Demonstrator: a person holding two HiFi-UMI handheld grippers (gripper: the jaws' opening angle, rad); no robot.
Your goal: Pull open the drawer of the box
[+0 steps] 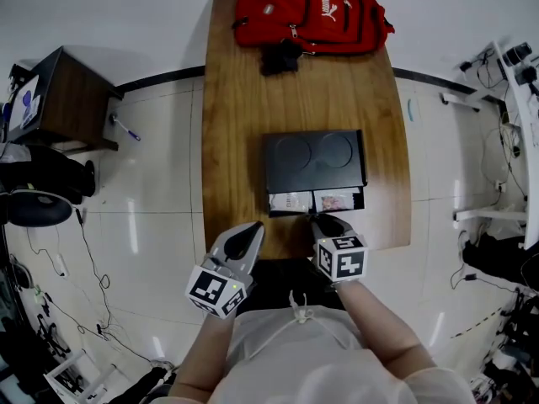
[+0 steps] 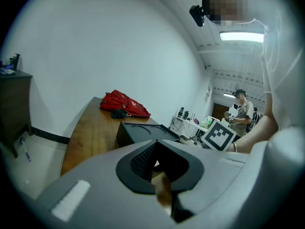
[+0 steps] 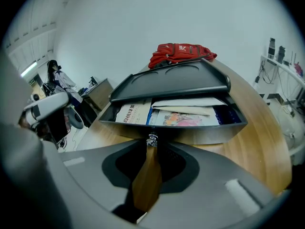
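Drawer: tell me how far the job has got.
Done: the drawer already stands partly out of the box, with papers showing inside. In hand: the right tongs grip its knob. Left: perhaps a further pull, if it should open fully.

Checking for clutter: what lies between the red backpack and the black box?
Head view: a small black item against the backpack, then bare wooden table.
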